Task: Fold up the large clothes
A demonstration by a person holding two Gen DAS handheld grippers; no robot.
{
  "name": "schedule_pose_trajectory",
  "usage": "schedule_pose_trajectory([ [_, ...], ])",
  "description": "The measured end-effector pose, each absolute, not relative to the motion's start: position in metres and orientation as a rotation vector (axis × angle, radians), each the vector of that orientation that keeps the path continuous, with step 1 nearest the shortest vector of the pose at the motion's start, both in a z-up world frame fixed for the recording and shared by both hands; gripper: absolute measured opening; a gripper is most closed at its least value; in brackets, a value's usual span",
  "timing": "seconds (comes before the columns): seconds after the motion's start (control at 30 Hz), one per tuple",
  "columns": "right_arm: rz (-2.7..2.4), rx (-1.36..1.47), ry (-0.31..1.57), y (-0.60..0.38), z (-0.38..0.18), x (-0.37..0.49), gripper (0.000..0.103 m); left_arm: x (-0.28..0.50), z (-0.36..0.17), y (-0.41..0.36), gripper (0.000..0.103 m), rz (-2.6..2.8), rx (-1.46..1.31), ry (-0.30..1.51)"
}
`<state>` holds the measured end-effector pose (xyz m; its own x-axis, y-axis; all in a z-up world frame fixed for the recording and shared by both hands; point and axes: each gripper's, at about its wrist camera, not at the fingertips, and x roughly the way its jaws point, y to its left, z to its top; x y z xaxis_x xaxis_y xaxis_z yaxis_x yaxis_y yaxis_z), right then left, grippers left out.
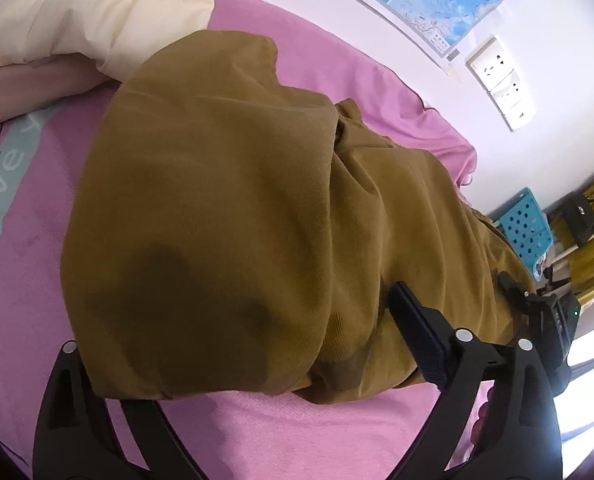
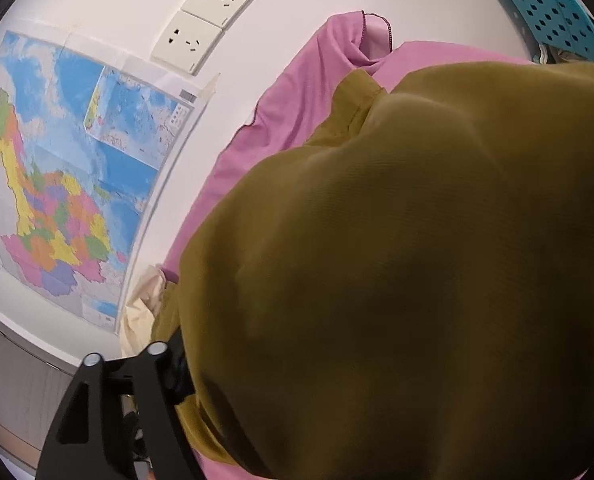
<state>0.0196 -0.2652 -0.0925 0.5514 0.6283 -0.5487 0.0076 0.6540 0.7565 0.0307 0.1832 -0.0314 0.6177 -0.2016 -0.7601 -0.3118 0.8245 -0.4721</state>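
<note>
Left gripper: jaws spread wide, nothing pinched between them. One finger lies on the mustard-brown garment; the other is hidden under its near fold. The tool tilts down toward the bed.

Right gripper: only its left-hand finger shows in its own view, at the cloth's edge; the rest is buried under the garment draped over the lens. Whether it grips the fabric cannot be told from these views. The left wrist view catches that tool's black body, with a small green light, at the garment's far right edge.

Garment: corduroy-like, partly folded, lying lengthwise on the pink sheet, with two dark shadow patches on the near fold.

Left view only: cream pillow at the head of the bed, touching the garment's far end; pale blue printed strip on the sheet.

Right view only: the full coloured map on the white wall, the sheet's stitched corner turned up beside it.

Both views: wall sockets and a blue perforated basket, its contents not visible.
</note>
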Motion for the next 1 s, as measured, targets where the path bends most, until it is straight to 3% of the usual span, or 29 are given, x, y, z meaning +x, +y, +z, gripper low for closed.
schedule_pose_trajectory([
  [0.13, 0.405, 0.770, 0.931, -0.264, -0.093, 0.020, 0.080, 0.033, -0.036, 0.185, 0.097, 0.053, -0.646, 0.919],
  [0.17, 0.400, 0.754, 0.938, -0.264, -0.094, 0.020, 0.073, 0.034, -0.035, 0.185, 0.096, 0.050, -0.645, 0.915],
  [0.3, 0.472, 0.763, 0.938, -0.265, -0.093, 0.019, 0.037, 0.032, -0.030, 0.185, 0.070, 0.065, -0.599, 0.901],
  [0.37, 0.492, 0.757, 0.926, -0.264, -0.087, 0.017, 0.032, 0.030, -0.023, 0.189, 0.058, 0.052, -0.598, 0.879],
  [0.43, 0.519, 0.775, 0.916, -0.266, -0.084, 0.017, 0.033, 0.028, -0.016, 0.190, 0.055, 0.035, -0.581, 0.869],
  [0.53, 0.536, 0.830, 0.952, -0.271, -0.094, 0.019, 0.045, 0.032, -0.020, 0.193, 0.059, 0.026, -0.597, 0.896],
  [0.6, 0.530, 0.820, 0.955, -0.270, -0.097, 0.019, 0.065, 0.037, -0.028, 0.200, 0.069, 0.009, -0.648, 0.920],
  [0.67, 0.523, 0.818, 0.959, -0.269, -0.099, 0.020, 0.070, 0.042, -0.036, 0.203, 0.079, -0.012, -0.687, 0.939],
  [0.73, 0.522, 0.809, 0.968, -0.269, -0.102, 0.022, 0.061, 0.044, -0.041, 0.202, 0.075, -0.008, -0.689, 0.946],
  [0.77, 0.535, 0.800, 0.966, -0.268, -0.102, 0.022, 0.039, 0.045, -0.040, 0.201, 0.068, -0.003, -0.666, 0.945],
  [0.8, 0.548, 0.785, 0.962, -0.267, -0.100, 0.020, 0.034, 0.045, -0.037, 0.198, 0.059, -0.010, -0.646, 0.938],
  [0.9, 0.574, 0.794, 0.949, -0.269, -0.093, 0.019, 0.027, 0.043, -0.022, 0.191, 0.043, -0.026, -0.583, 0.899],
  [1.0, 0.608, 0.806, 0.906, -0.273, -0.080, 0.016, 0.022, 0.045, -0.004, 0.185, 0.038, -0.046, -0.541, 0.867],
])
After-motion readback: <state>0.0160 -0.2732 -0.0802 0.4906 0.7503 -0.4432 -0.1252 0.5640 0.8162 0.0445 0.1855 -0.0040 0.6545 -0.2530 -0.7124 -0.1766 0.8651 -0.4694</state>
